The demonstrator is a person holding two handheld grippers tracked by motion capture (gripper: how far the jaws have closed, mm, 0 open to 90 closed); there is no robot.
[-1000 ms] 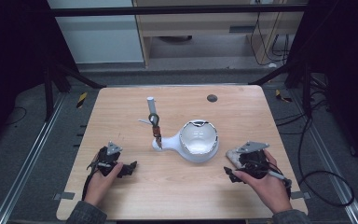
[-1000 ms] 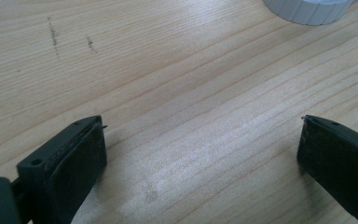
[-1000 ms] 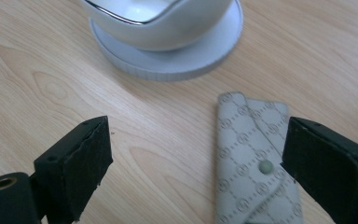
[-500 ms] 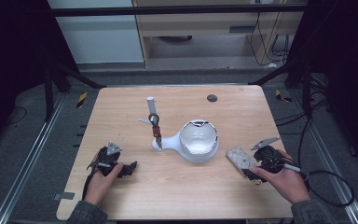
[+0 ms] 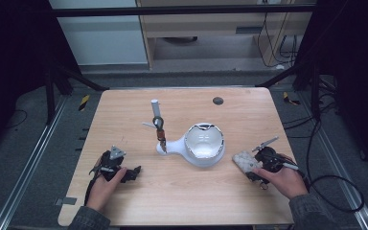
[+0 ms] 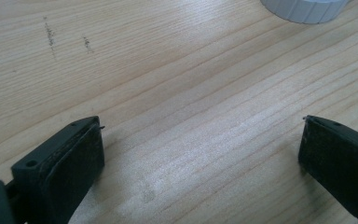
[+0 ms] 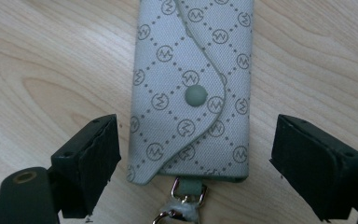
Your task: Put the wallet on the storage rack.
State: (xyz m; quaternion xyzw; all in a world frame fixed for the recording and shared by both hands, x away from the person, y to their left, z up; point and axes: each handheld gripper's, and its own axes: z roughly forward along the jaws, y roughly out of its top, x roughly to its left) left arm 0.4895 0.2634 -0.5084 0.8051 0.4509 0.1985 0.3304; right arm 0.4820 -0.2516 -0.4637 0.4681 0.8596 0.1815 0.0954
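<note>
At near left we see the left gripper [image 5: 133, 173] resting on the wooden table [image 5: 124, 120], jaws wide over bare wood. The white bowl [image 5: 204, 145] at centre looks empty. At near right, the right gripper [image 7: 193, 175] stands wide around the patterned pouch [image 7: 192, 84], snapped closed.

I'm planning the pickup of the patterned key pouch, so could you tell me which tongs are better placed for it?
The right tongs: their open jaws already stand on either side of the key pouch. The left tongs are open over bare table, far across the white ladle.
</note>
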